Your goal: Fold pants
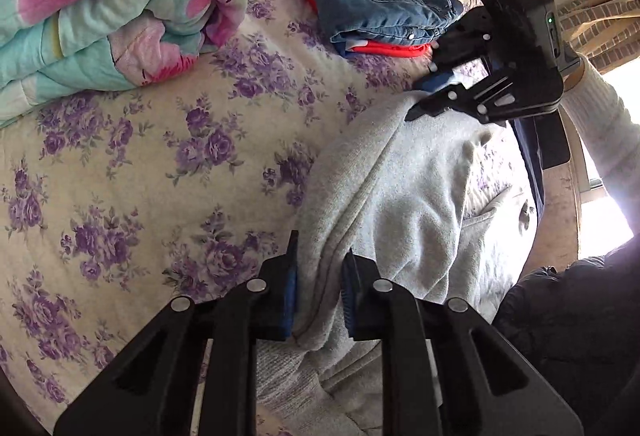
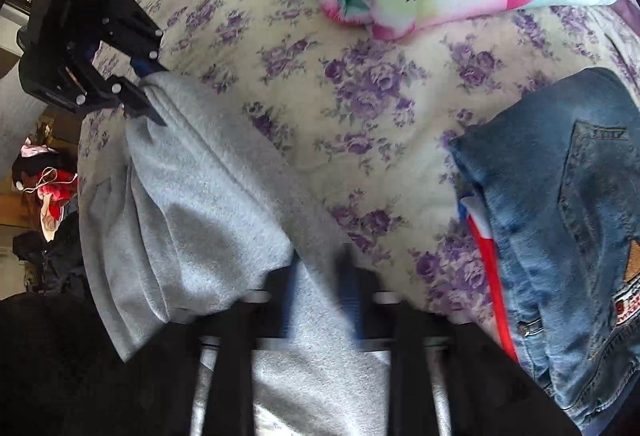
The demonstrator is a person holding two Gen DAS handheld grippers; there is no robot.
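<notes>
Light grey sweatpants (image 1: 404, 192) hang stretched between my two grippers over a bed with a purple-flower sheet (image 1: 160, 164). My left gripper (image 1: 320, 292) is shut on one grey edge; it also shows in the right wrist view (image 2: 146, 98), gripping the far corner of the pants (image 2: 200, 196). My right gripper (image 2: 320, 288) is shut on the near edge, with grey cloth between its blue pads; it also shows in the left wrist view (image 1: 428, 92). The pants sag in folds between the two holds.
Folded blue jeans (image 1: 380, 0) lie on an orange-red garment (image 1: 396, 48) at the bed's far right. A bright flowered quilt (image 1: 120, 4) is bundled at the far left. A dark jacket (image 1: 580, 316) and window are at the right edge.
</notes>
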